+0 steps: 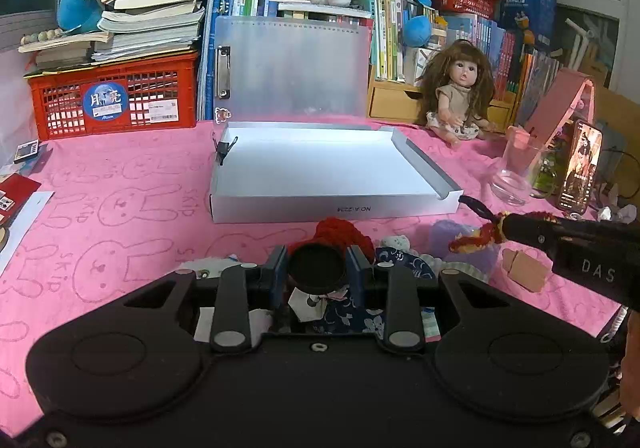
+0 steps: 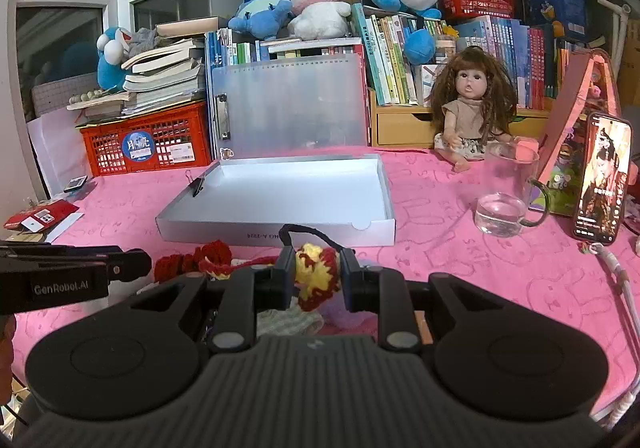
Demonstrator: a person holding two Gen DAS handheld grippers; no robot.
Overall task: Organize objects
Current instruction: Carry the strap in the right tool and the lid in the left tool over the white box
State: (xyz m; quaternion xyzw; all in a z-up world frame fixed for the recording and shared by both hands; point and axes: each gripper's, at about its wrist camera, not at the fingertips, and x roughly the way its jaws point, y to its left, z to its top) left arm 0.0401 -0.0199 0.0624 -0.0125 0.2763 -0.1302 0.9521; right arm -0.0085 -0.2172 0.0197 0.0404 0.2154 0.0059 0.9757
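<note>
My left gripper [image 1: 318, 258] is shut on a round black object [image 1: 318, 274], held just above a heap of small things: a red knitted piece [image 1: 340, 234] and blue floral cloth [image 1: 360, 314]. My right gripper [image 2: 317, 268] is shut on a red-and-yellow knitted hair tie [image 2: 318, 276], whose black elastic loop [image 2: 308, 230] arches over the fingers. Both hover in front of the shallow white box [image 1: 332, 208] [image 2: 372, 234], which lies open with only a black binder clip [image 2: 197, 186] on its left rim. From the left wrist, the right gripper [image 1: 500, 224] shows at right with the hair tie [image 1: 474, 238]. The left gripper [image 2: 140, 260] shows at left.
Pink rabbit-print cloth [image 2: 460, 272] covers the table. A glass mug [image 2: 506, 200] and a lit phone [image 2: 602, 180] stand right of the box, a doll [image 2: 472, 116] behind them. A red crate [image 2: 148, 144], clear clipboard [image 2: 288, 108] and books line the back. Tan blocks [image 1: 524, 270] lie front right.
</note>
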